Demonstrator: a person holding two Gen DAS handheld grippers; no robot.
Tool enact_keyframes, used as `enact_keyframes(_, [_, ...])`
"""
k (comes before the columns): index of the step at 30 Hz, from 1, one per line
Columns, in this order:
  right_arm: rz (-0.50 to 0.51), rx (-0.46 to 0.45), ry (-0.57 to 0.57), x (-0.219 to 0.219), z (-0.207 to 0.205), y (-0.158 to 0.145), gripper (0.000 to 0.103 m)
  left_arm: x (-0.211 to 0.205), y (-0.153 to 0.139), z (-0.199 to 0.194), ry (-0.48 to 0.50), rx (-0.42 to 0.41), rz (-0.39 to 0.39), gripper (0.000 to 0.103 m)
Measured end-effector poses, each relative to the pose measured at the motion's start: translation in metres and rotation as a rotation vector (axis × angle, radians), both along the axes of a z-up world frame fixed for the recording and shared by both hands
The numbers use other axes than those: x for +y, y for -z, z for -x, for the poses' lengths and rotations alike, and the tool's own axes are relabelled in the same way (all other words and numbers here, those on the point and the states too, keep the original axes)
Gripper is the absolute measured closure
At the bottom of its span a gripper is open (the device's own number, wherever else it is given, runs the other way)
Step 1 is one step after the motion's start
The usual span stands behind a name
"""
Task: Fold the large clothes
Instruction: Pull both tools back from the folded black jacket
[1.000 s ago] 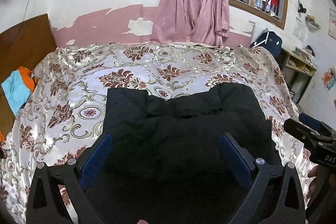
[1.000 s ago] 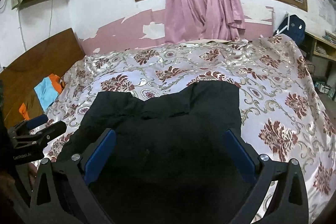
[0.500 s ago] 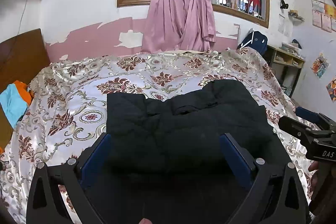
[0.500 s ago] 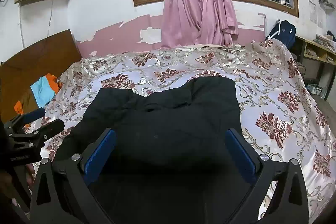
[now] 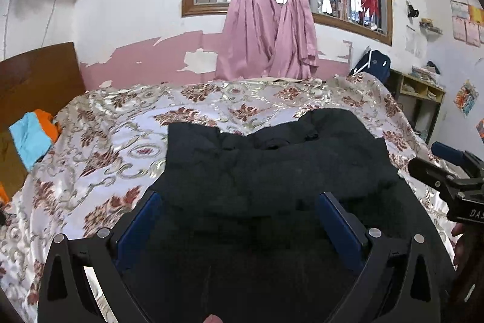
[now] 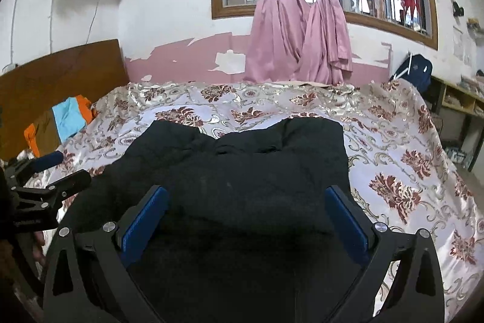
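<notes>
Lying flat on the bed [image 5: 99, 147], toward its near side: one black garment [image 5: 272, 168], bulky, apparently a padded jacket.

Claws: left claw [image 5: 239, 217] wide apart, nothing between its blue pads [image 5: 139, 223]; right claw [image 6: 246, 212] likewise wide and empty. Both hover above the near part of the garment; contact with the cloth cannot be judged.

Orientation: two squared lobes at the far edge with a notch between them. Whether these are shoulders or folded sleeves cannot be told. Long axis appears to run from the near bed edge away toward the window wall [image 6: 181, 5], the notched end pointing away.

Step in hand, by judgement: between folds, claws free over a partly squared garment.

Next move calls for: each claw closing on a near corner or hem, then carrying that edge evenly toward the far end.
</notes>
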State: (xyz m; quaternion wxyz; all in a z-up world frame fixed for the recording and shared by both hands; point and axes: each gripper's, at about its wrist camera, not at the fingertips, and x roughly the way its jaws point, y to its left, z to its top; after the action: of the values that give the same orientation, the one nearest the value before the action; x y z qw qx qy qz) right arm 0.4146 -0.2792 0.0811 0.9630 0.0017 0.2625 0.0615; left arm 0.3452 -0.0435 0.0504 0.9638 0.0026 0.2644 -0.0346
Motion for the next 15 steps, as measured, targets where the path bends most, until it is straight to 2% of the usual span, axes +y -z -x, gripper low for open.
enact_keyframes(5, [0.006,-0.025,-0.015,0.001,0.028,-0.006,0.002,0.004,-0.004,0.032,-0.005,-0.005,0.027,0.000])
enact_keyframes(10, [0.015,-0.031,-0.024,0.004,0.062,-0.021,0.002,0.000,-0.014,0.069,0.002,-0.027,-0.009,0.000])
enact_keyframes(15, [0.037,-0.047,-0.034,0.008,0.100,-0.039,0.002,-0.003,-0.028,0.109,-0.003,-0.053,-0.003,0.000])
